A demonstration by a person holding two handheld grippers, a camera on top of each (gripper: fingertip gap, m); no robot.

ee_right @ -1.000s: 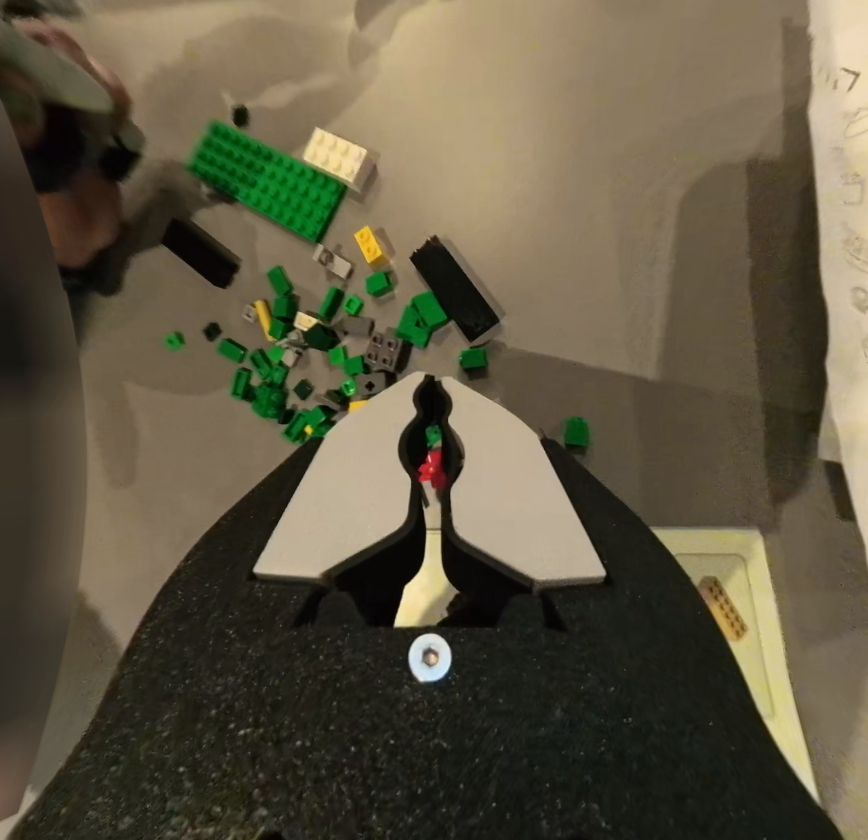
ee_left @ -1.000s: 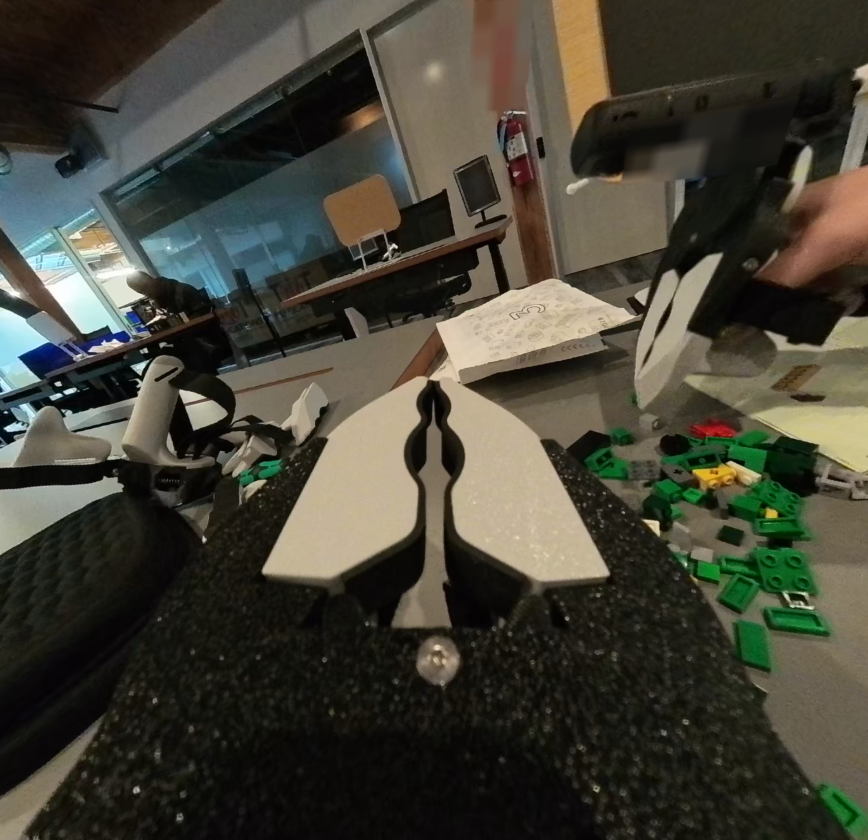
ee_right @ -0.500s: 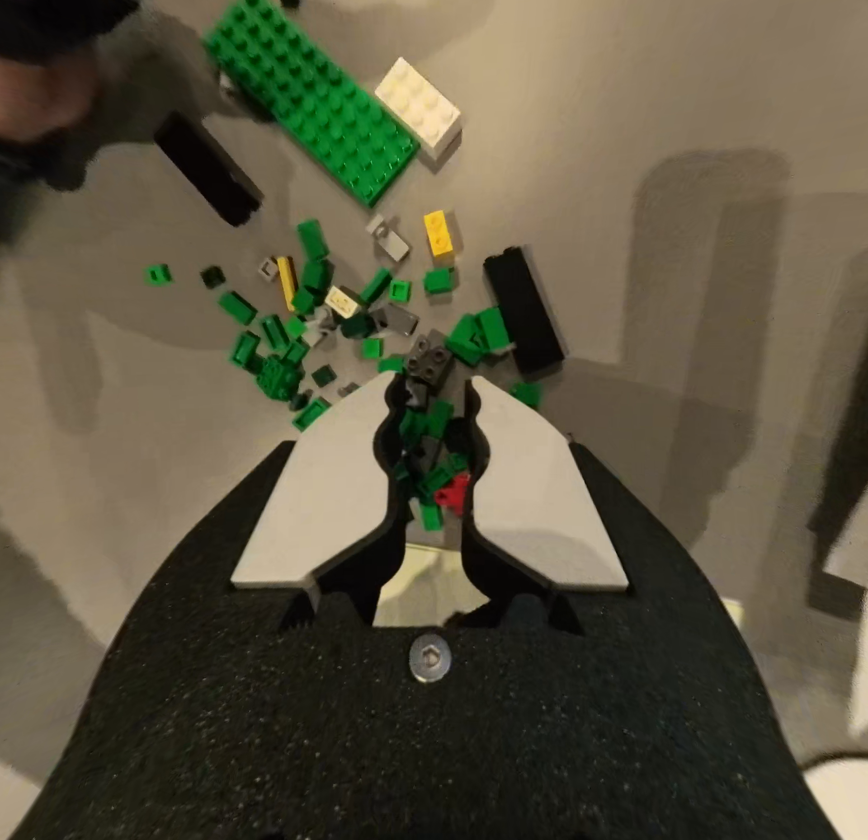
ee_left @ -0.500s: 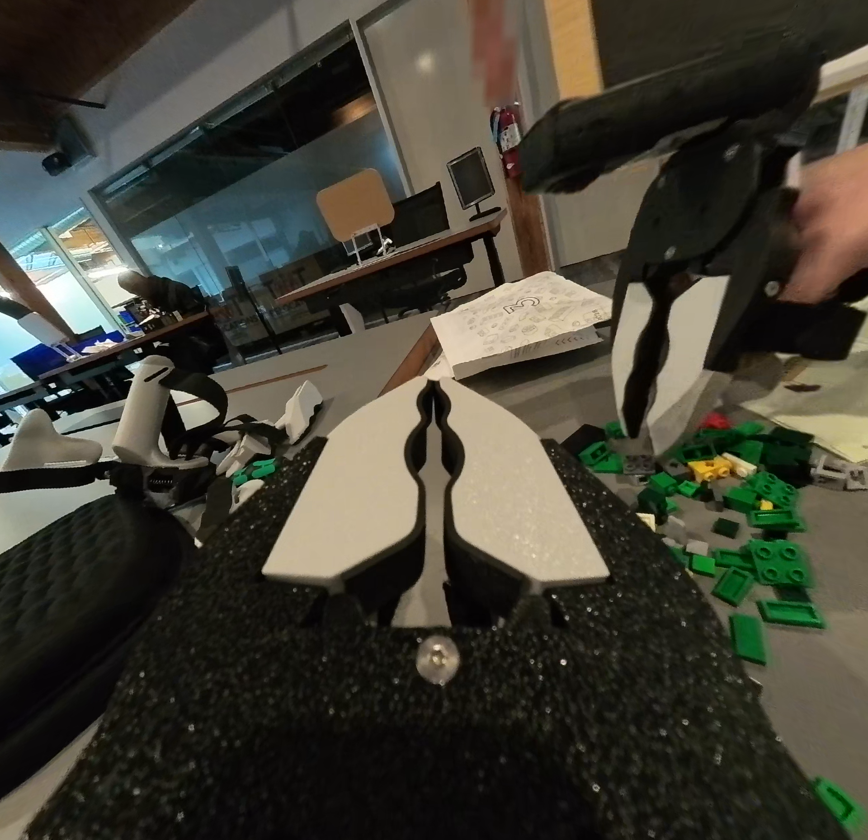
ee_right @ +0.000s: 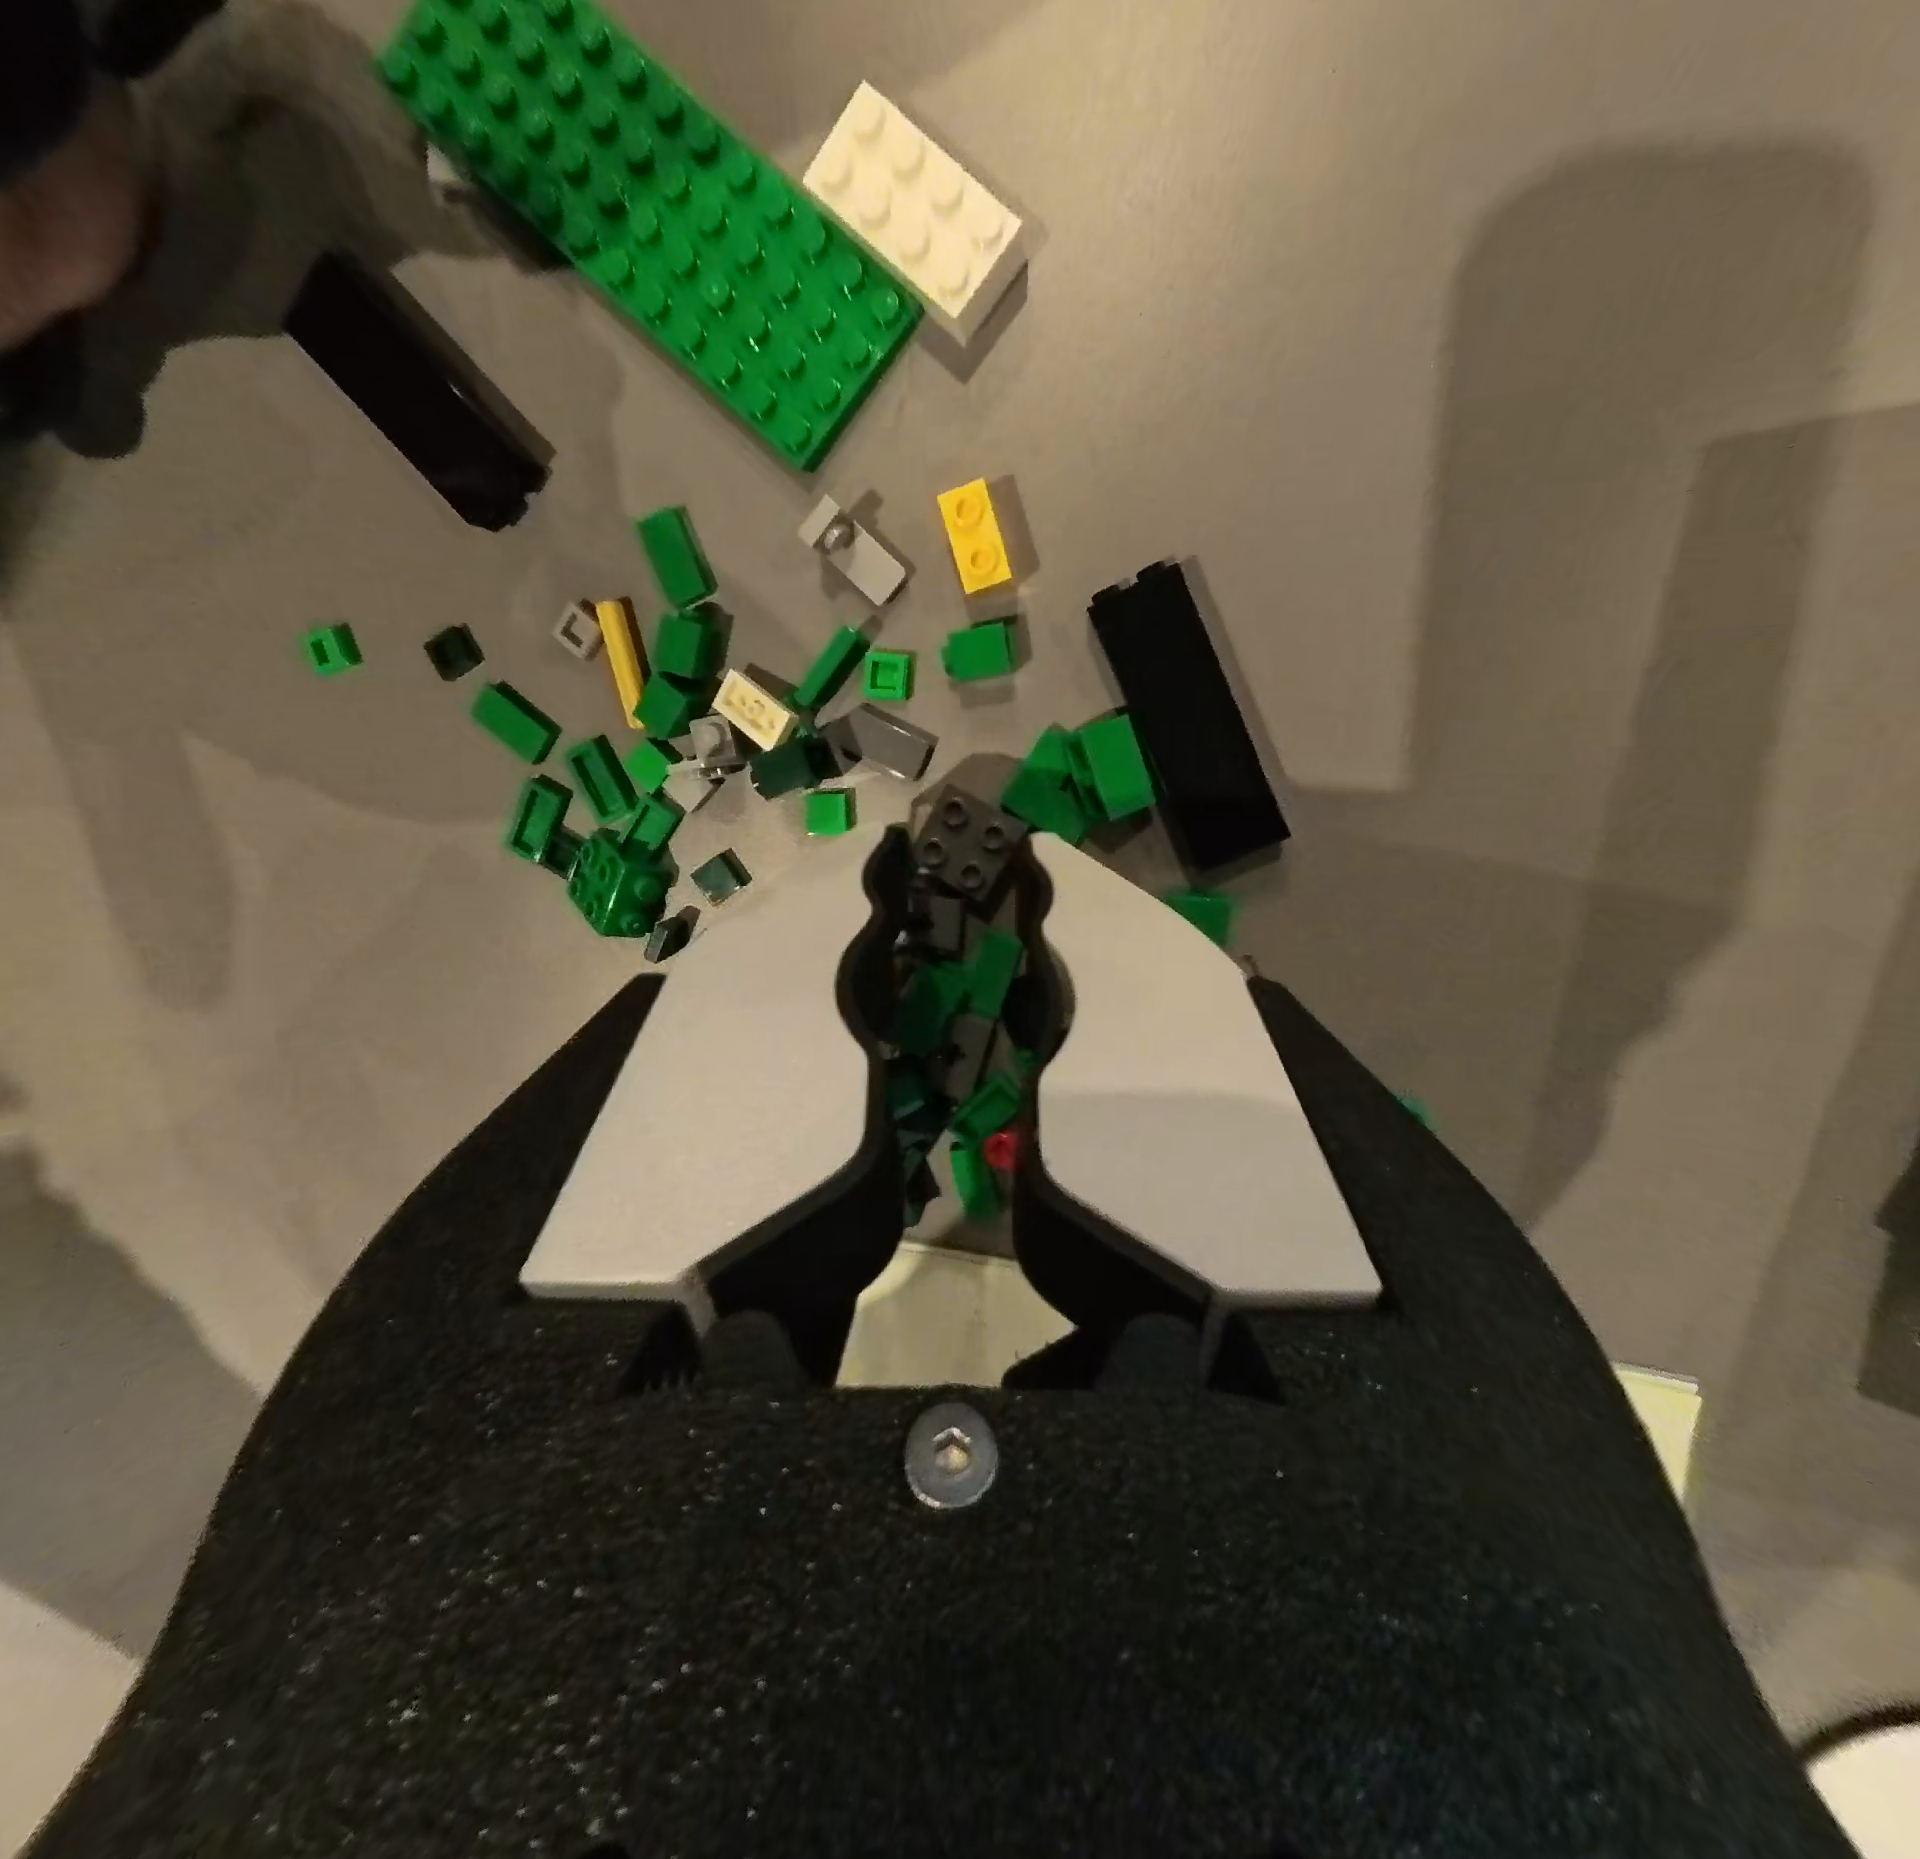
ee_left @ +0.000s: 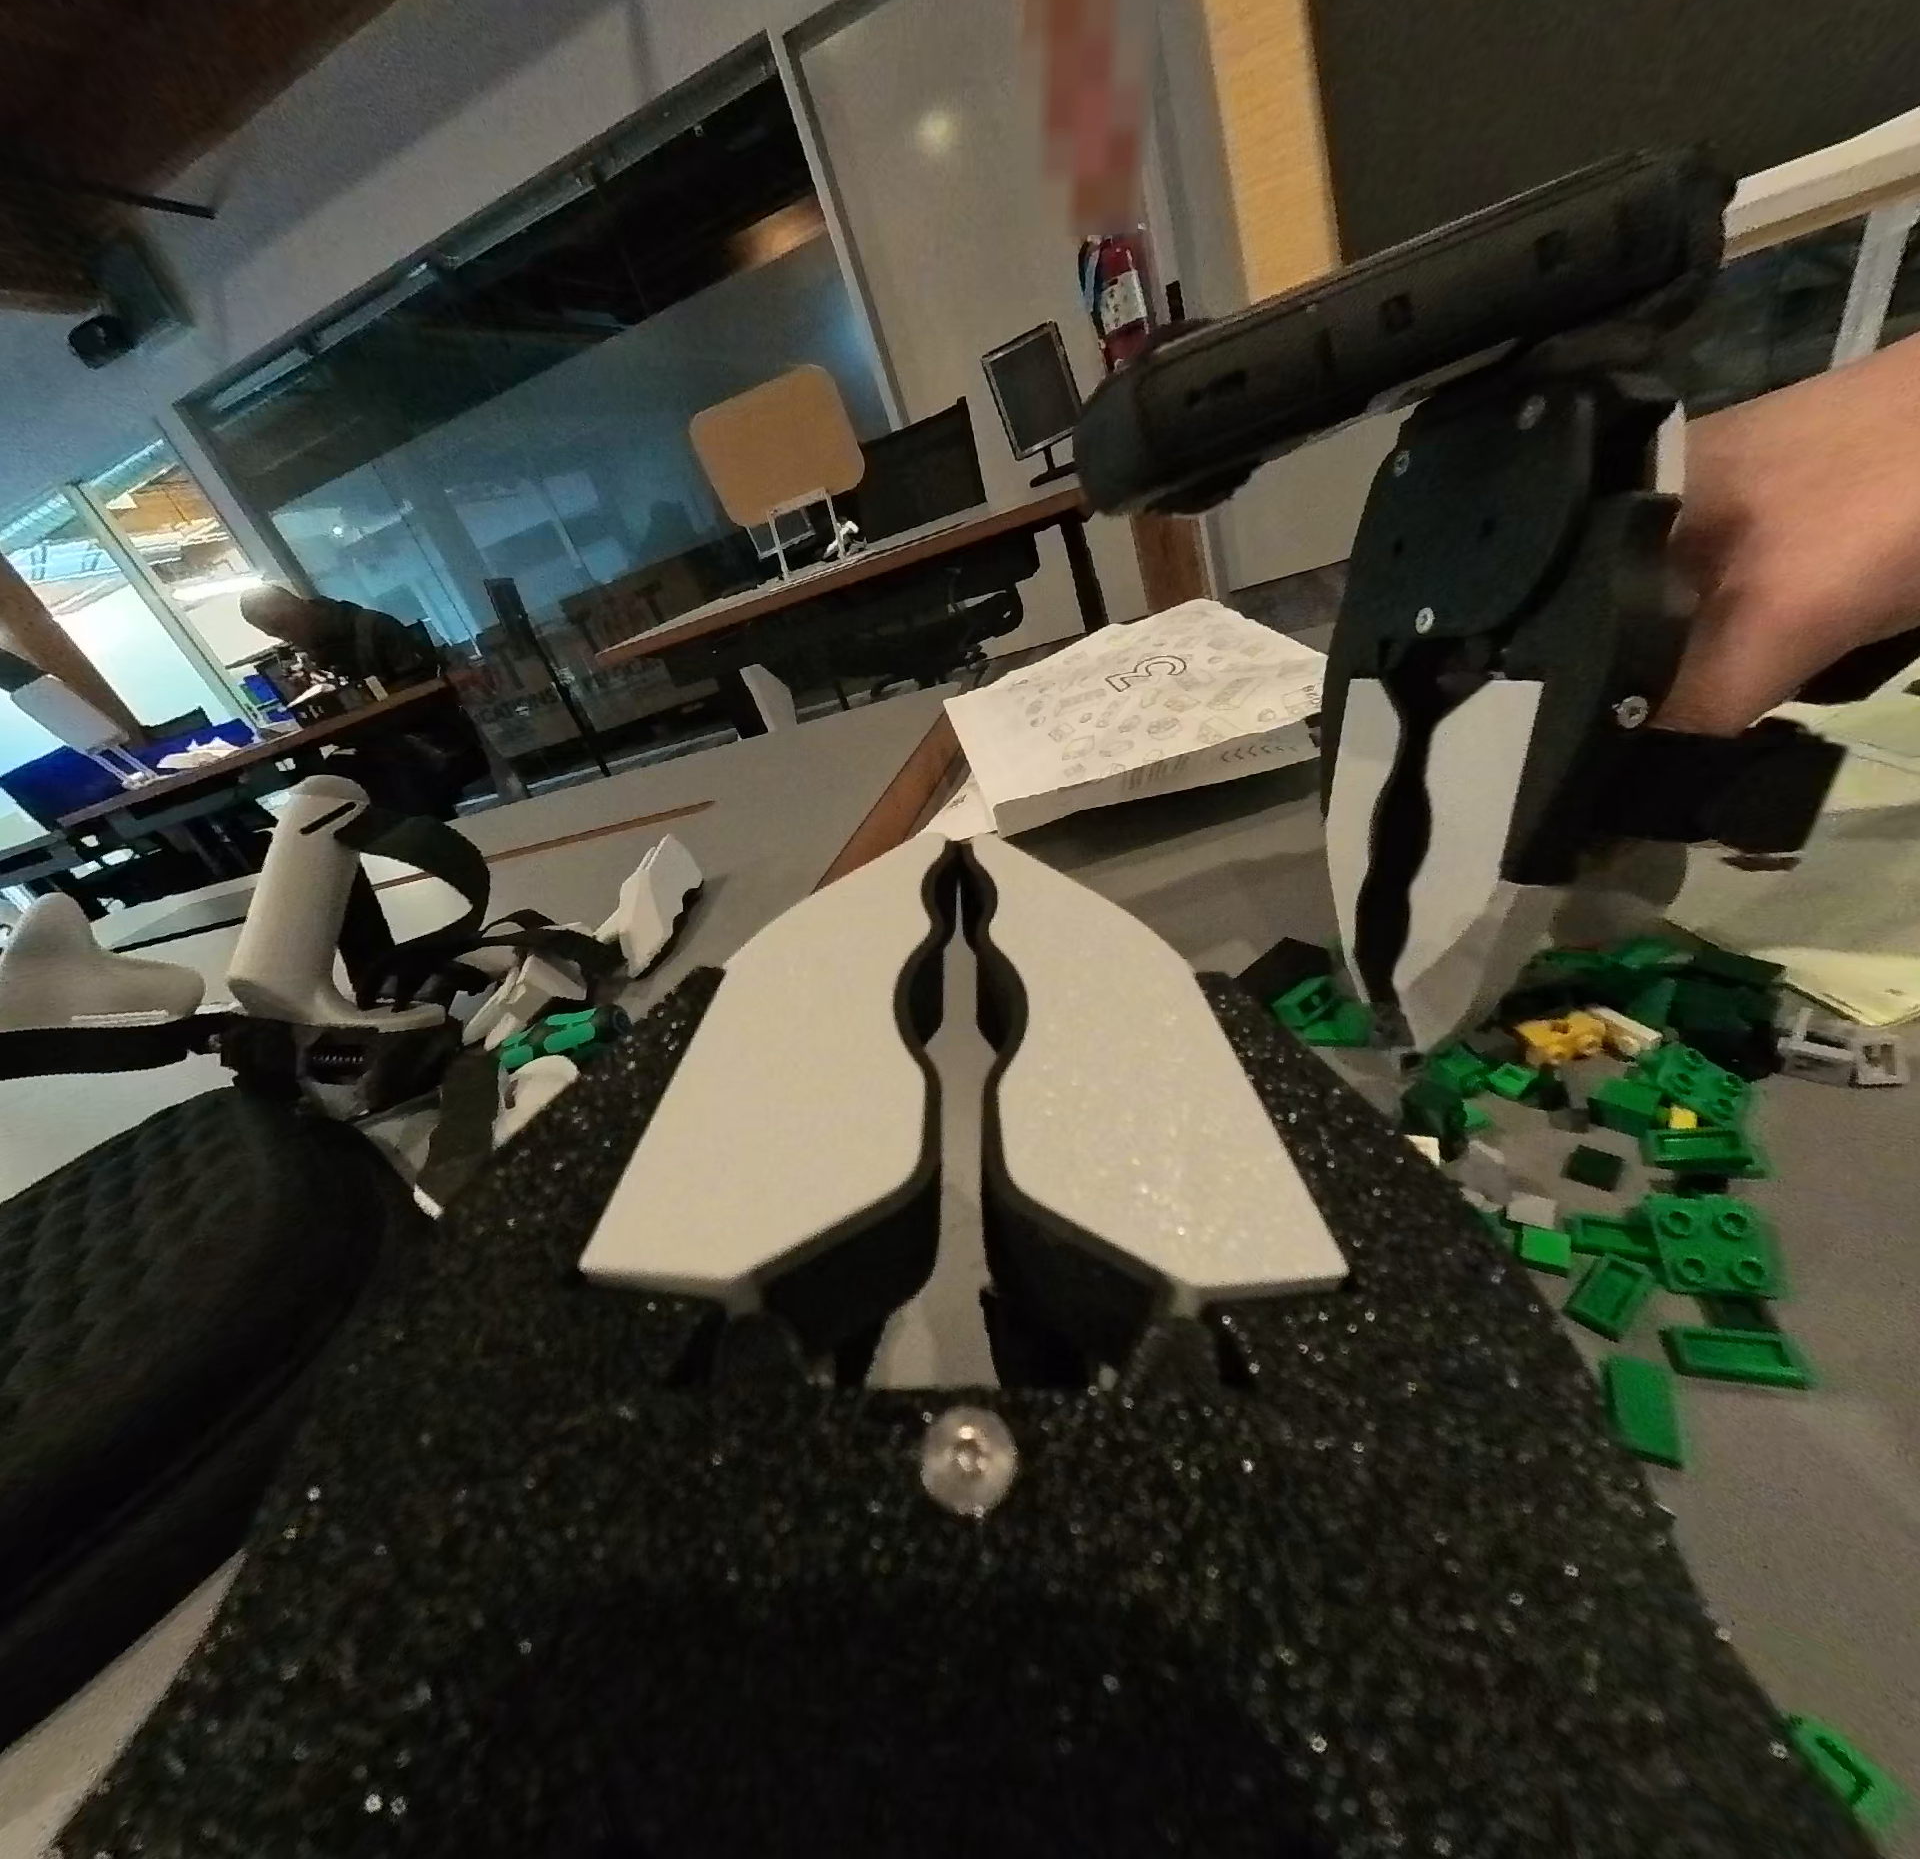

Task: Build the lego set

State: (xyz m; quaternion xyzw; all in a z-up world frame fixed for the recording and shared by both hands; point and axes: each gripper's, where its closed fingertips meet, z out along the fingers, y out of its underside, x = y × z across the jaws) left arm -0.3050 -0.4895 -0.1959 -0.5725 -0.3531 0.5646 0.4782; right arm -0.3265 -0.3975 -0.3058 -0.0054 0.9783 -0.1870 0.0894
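Loose lego pieces [ee_right: 665, 749] lie on the grey table, mostly small green ones; they also show in the left wrist view [ee_left: 1662, 1134]. Beyond them lie a green baseplate [ee_right: 644, 199], a white 2x4 brick [ee_right: 914, 199], a yellow 1x2 brick [ee_right: 977, 542] and two long black bricks [ee_right: 416, 386] [ee_right: 1184, 708]. My right gripper [ee_right: 961, 848] is open and points down into the pile, with a dark grey 2x2 brick [ee_right: 961, 838] between its tips. It also shows in the left wrist view [ee_left: 1387, 1020]. My left gripper [ee_left: 961, 859] is shut and empty, left of the pile.
A white booklet [ee_left: 1143, 708] lies behind the pile and a pale yellow sheet [ee_left: 1849, 874] at the right. White controllers with black straps [ee_left: 301, 905] and a black padded case [ee_left: 156, 1290] lie at the left. A hand [ee_left: 1787, 521] holds the right gripper. About 15 cm separates my left fingertips from my right.
My right gripper opened and came down onto the pile, so the dark grey 2x2 brick now sits between its tips. My left gripper stayed shut and nearly still.
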